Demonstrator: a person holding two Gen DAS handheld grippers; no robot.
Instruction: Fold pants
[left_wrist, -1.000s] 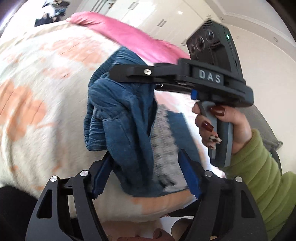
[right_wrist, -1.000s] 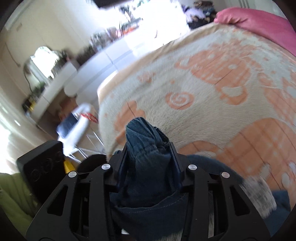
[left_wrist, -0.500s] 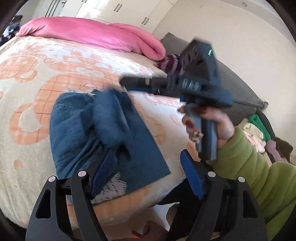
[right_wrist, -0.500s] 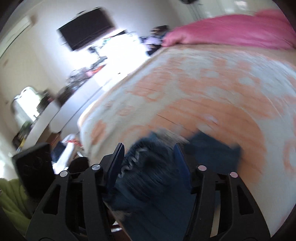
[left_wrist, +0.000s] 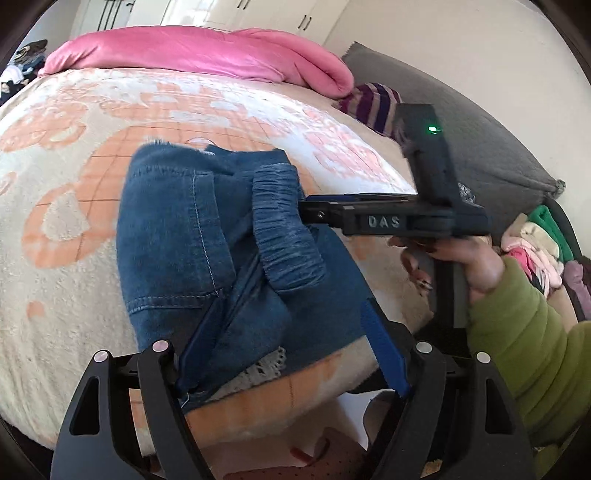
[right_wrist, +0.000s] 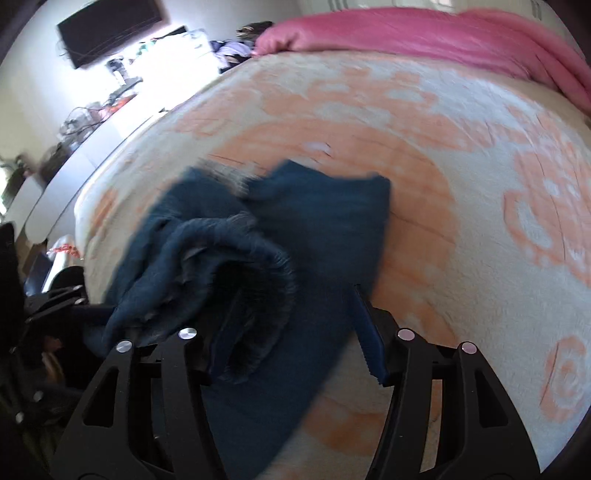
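Observation:
Blue denim pants (left_wrist: 207, 236) lie bunched on the cream and orange bed blanket (left_wrist: 74, 155) near its front edge. My left gripper (left_wrist: 291, 354) is open, its blue-padded fingers (left_wrist: 384, 354) wide apart over the pants' near edge. My right gripper (left_wrist: 314, 212) reaches in from the right at the gathered waistband (left_wrist: 284, 229). In the right wrist view the pants (right_wrist: 295, 229) lie loose between its wide-open fingers (right_wrist: 369, 339), the gripper (right_wrist: 288, 343) open.
A pink duvet (left_wrist: 207, 55) lies along the far side of the bed. A striped cloth (left_wrist: 373, 103) and a grey cushion (left_wrist: 480, 133) are at the right, with a pile of clothes (left_wrist: 543, 243) beyond. A dresser and TV (right_wrist: 107, 29) stand left.
Both grippers held the pants lifted a second ago. The pants have been lowered onto the blanket and both grippers have opened and let go.

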